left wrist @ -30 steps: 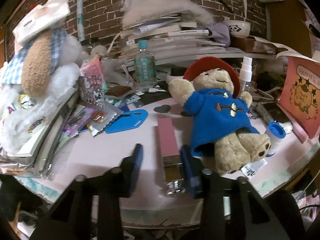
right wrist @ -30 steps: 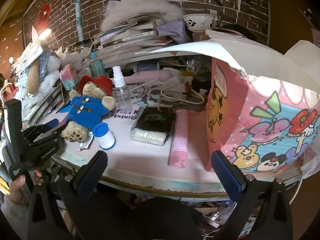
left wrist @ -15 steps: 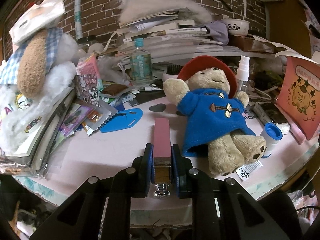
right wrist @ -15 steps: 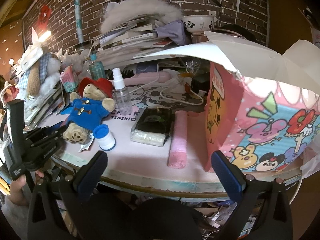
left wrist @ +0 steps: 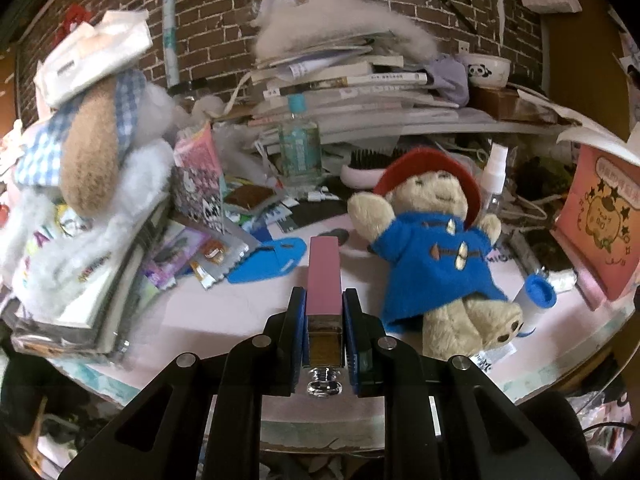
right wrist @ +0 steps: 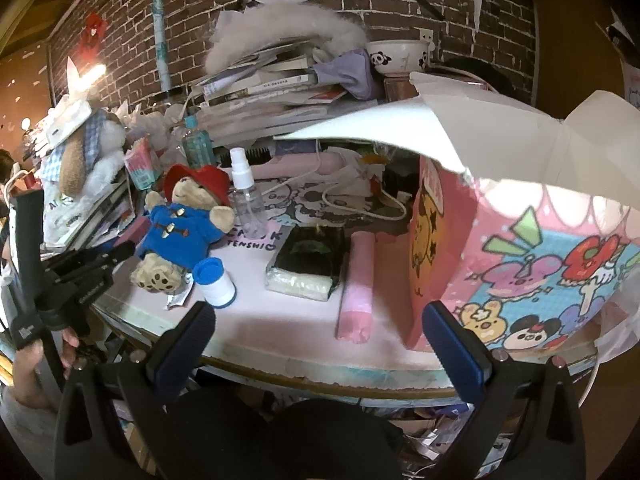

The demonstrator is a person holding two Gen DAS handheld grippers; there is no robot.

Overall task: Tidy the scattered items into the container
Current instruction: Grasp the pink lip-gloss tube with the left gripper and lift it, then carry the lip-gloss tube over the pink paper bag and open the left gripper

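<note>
left gripper (left wrist: pixel 324 340) has just closed on the pink box (left wrist: pixel 323 280) and raised it off the near table edge; right gripper (right wrist: pixel 320 344) hangs open; container (right wrist: pixel 500 264) waits far right, so carry next

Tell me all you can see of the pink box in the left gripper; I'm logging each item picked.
The pink box is a long, slim, matte pink block with a brownish-gold band and a shiny silver knob at its near end. It points forward, away from the camera, above the table. The left gripper is shut on its near end, blue pads on both sides.
</note>
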